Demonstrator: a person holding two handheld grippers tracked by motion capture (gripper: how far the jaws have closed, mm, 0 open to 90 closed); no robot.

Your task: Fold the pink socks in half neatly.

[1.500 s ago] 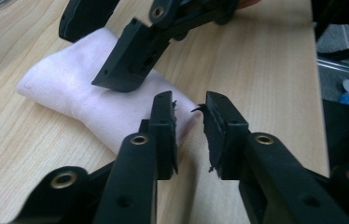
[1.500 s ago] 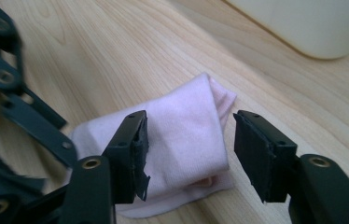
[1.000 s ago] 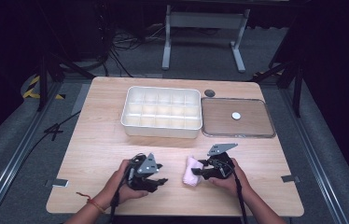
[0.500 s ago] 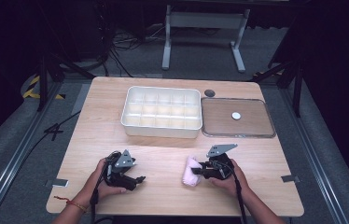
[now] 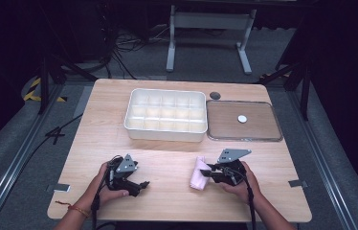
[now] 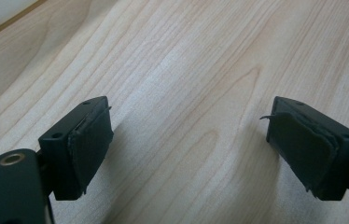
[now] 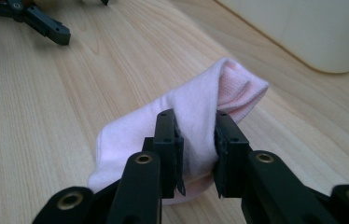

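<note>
A folded pink cloth point(image 5: 197, 176) lies on the wooden table point(image 5: 167, 158), near its front edge and right of centre. My right gripper point(image 5: 205, 172) has just been closing and is shut on the cloth point(image 7: 196, 102); in the right gripper view the pads point(image 7: 175, 140) pinch its near fold. My left gripper point(image 5: 141, 185) rests on the table to the left, well apart from the cloth. Its jaws have just been opening and stand wide, and the left gripper point(image 6: 189, 140) has only bare wood between its pads. The left gripper point(image 7: 46, 25) also lies at the top left of the right gripper view.
A white tray with several compartments point(image 5: 165, 134) stands at the middle back. To its right lies a flat brown tray point(image 5: 225, 124) bearing a small white disc point(image 5: 242, 118). A small dark round thing point(image 5: 215, 95) sits behind them.
My left gripper has moved left, away from the pink cloth, and its jaws have spread. My right gripper stays in place with the cloth between its jaws.
</note>
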